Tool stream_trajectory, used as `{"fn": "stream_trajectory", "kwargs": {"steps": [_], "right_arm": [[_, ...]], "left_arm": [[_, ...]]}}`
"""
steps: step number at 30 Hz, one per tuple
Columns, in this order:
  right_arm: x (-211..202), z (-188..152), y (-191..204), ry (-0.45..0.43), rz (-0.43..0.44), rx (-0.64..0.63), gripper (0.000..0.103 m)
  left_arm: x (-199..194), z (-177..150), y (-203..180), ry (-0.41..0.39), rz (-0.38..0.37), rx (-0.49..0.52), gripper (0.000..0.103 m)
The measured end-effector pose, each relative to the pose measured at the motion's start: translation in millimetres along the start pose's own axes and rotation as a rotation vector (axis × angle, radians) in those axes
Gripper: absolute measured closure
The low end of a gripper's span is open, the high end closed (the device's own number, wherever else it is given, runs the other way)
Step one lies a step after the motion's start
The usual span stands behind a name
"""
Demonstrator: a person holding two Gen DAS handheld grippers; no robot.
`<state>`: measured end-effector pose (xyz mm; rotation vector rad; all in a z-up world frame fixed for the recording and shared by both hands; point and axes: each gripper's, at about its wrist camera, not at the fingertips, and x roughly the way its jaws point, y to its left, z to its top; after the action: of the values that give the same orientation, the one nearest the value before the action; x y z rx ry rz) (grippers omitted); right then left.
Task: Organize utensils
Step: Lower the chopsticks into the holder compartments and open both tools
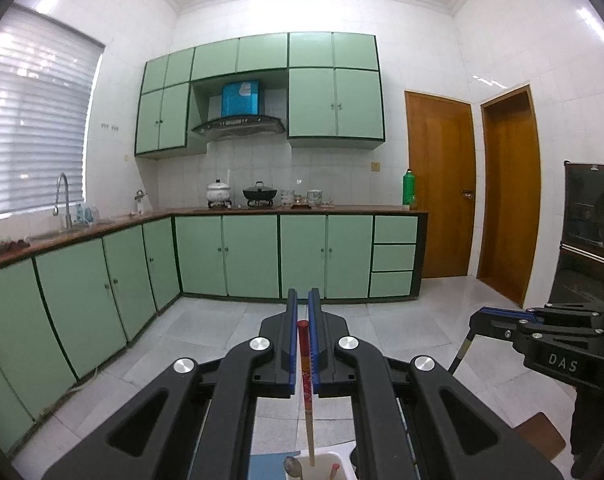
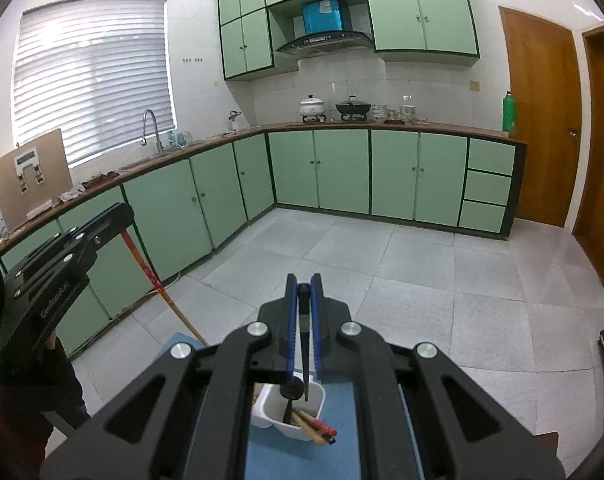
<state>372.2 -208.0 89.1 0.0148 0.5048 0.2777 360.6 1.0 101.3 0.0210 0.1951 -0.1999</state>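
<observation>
- The red-topped wooden chopstick sits between the blue pads of the left gripper, its pale lower end hanging below, over the white plastic utensil holder.
- The left gripper's jaws are nearly closed, clamping it.
- The slim black chopstick hangs clamped in the nearly closed right gripper, tip down over the holder.

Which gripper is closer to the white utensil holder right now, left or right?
It's close, perhaps the right. The right gripper hangs its dark chopstick over the white utensil holder; the left gripper hangs its red-topped chopstick over it too.
</observation>
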Motion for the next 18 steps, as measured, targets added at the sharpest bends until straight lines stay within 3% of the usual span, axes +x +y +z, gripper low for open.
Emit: {"fn": "stream_trajectory", "kwargs": {"steps": [12,14,15,18], "right_arm": [[48,-52,1,0.101,0.019,0.023,0.097],[51,-61,3,0.124,0.029,0.031,0.093],[51,-64,2,0.133,0.029,0.036,0.091],[44,-71,1,0.123,0.011,0.041,0.075]], "left_arm": [[42,-66,8,0.161,-0.041,-0.077,0.098],[41,-72,10,0.177,-0.043,-0.084,0.096],[42,-71,11,0.184,-0.043,-0.089,0.09],[36,-72,16,0.185,-0.034,-0.095,0.078]]}}
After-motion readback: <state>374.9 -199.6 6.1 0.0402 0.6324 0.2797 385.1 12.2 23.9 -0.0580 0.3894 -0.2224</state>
